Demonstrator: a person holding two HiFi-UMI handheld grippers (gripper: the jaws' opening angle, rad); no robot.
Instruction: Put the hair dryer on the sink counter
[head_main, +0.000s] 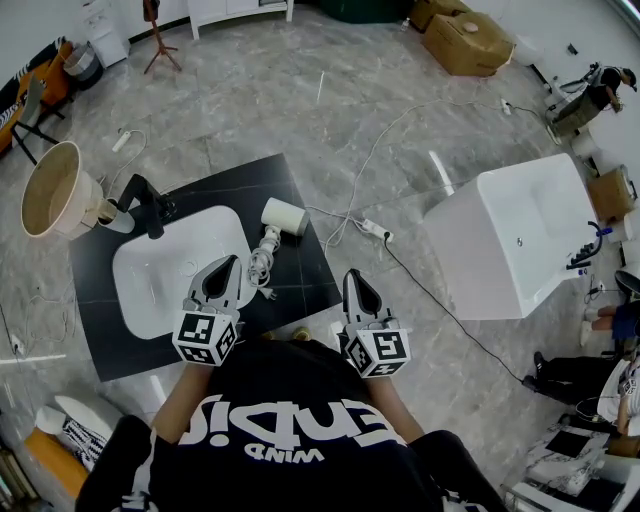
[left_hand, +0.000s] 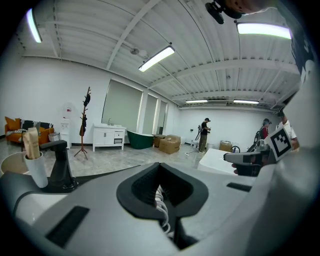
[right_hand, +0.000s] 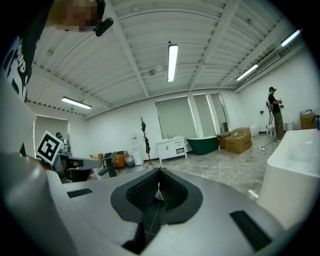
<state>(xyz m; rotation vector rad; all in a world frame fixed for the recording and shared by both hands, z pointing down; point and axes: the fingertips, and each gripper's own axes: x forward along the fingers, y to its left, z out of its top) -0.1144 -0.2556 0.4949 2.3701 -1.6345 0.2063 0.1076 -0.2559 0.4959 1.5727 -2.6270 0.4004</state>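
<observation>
One hair dryer (head_main: 284, 216) lies on its side on the black counter (head_main: 240, 190), at about 2 o'clock from the single white basin (head_main: 165, 300). Its coiled cord (head_main: 262, 262) trails toward 6 o'clock, along the basin's right edge. One black faucet (head_main: 150, 205) stands at the basin's 11 o'clock, with one cup (left_hand: 36, 169) just beside it.

There are two grippers, both low over the near edge of the counter and pointing toward 12 o'clock. The left gripper (head_main: 227, 264) is over the basin's right rim, with its tip just beside the cord. Its jaws are closed together, and the coils show through the gap behind the tips. I cannot tell whether the cord is pinched. The right gripper (head_main: 352, 275) is at the counter's right corner, at 3 o'clock from the left one and well apart from the dryer. Its jaws are pressed together too, with nothing in them.

One white bathtub (head_main: 510, 235) stands on the floor at 3 o'clock.
</observation>
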